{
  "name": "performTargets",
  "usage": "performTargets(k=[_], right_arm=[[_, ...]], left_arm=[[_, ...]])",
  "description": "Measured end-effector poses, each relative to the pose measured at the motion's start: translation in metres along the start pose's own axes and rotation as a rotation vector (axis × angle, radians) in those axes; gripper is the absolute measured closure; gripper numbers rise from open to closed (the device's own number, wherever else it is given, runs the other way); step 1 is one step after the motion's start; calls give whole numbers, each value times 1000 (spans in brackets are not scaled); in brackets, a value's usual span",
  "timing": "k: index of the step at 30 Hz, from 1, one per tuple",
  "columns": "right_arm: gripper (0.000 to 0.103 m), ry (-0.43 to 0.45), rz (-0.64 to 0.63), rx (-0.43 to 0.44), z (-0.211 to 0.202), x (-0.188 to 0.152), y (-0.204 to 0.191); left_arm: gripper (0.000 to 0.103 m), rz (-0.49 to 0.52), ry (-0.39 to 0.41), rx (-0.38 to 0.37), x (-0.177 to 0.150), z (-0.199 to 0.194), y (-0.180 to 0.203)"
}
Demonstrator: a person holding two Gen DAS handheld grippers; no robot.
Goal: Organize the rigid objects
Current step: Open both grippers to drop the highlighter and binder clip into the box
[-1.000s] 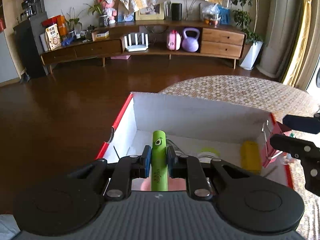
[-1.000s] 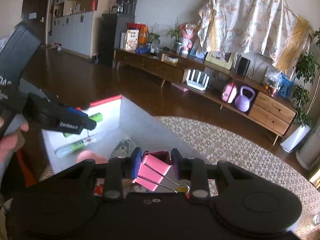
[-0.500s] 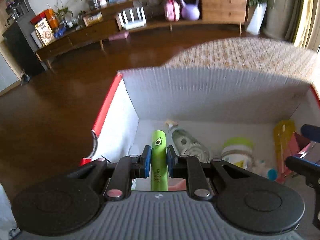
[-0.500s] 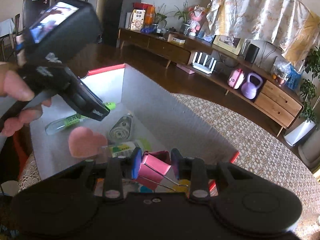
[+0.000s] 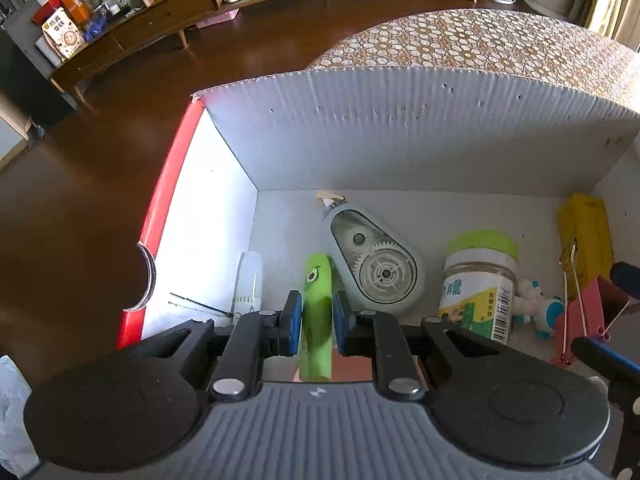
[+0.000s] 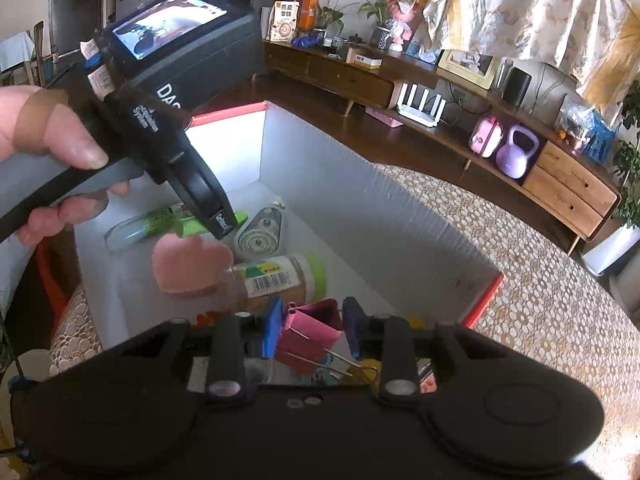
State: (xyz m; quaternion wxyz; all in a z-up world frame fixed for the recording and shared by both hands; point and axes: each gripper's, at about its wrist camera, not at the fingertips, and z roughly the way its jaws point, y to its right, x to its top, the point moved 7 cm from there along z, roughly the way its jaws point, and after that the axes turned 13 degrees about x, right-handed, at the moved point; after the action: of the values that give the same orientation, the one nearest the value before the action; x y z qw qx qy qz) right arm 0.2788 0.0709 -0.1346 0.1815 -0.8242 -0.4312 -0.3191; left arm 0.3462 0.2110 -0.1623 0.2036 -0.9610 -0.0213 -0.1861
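Now lower inside the white box, left gripper clamping green marker, right gripper pinching pink binder clip, patterned tablecloth lying beneath, wooden sideboard standing behind.

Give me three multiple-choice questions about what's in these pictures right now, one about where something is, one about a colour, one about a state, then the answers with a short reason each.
1. Where does the teardrop-shaped grey correction-tape dispenser lie?
A. on the patterned tablecloth
B. inside the white corrugated box
C. on the wooden floor

2. What colour is the lid of the clear plastic jar?
A. red
B. black
C. light green

3. What are the left tongs doing?
A. closed on the green tube-shaped marker
B. open and empty
C. closed on the jar

Answers: 1 B, it rests on the box floor by the back wall. 2 C, the cap is lime green. 3 A, both blue pads press the marker's sides.
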Motion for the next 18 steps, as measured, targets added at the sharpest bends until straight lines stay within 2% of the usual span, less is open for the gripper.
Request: performTargets(k=[6, 13, 18], right_arm=[[68, 10, 14, 0, -6, 1, -1], [56, 37, 15, 17, -25, 2, -9], [54, 62, 13, 30, -42, 1, -16]], left_arm=[[86, -44, 30, -1, 4, -7, -5], [86, -134, 89, -52, 5, -25, -14], [86, -139, 144, -65, -3, -46, -12]])
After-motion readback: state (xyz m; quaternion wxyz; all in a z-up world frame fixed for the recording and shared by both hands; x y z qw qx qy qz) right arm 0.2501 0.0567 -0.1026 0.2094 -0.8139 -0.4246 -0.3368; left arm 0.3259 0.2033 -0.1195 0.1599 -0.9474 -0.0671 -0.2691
